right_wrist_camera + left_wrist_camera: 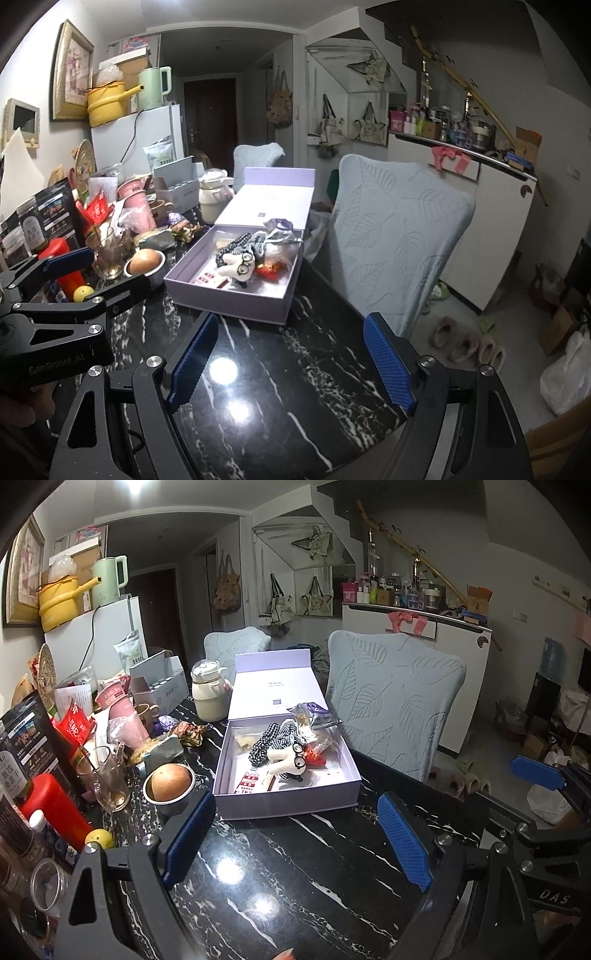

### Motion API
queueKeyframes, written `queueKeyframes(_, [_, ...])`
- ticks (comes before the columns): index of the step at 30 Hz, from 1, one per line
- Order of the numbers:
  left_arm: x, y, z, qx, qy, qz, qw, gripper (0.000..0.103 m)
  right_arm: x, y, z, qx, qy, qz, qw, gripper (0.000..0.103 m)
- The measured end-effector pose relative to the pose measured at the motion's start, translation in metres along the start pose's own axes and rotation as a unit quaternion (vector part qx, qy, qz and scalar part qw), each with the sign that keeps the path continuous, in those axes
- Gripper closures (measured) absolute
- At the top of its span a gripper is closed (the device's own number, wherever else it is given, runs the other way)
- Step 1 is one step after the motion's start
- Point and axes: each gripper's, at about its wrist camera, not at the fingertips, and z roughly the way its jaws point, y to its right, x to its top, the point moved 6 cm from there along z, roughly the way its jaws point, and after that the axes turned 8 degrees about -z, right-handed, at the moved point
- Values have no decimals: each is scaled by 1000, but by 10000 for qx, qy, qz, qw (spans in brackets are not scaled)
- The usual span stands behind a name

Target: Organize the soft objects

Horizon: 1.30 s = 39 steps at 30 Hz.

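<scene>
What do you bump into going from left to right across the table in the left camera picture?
Red plastic bottle → empty clear glass mug → small metal bowl holding a brown round fruit → open lilac cardboard box with a white plush toy wearing glasses → pale blue leaf-patterned chair cover.

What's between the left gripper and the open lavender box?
Nothing: only bare black marble table separates the open left gripper from the lavender box, seen in the left wrist view.

Box label (277,701) print illegible
</scene>
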Motion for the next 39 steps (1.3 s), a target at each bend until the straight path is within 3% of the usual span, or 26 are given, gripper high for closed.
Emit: queueKeyframes(39, [1, 0, 10, -52, -98, 32, 9999, 13, -6, 1, 13, -73, -151, 35, 9999, 21])
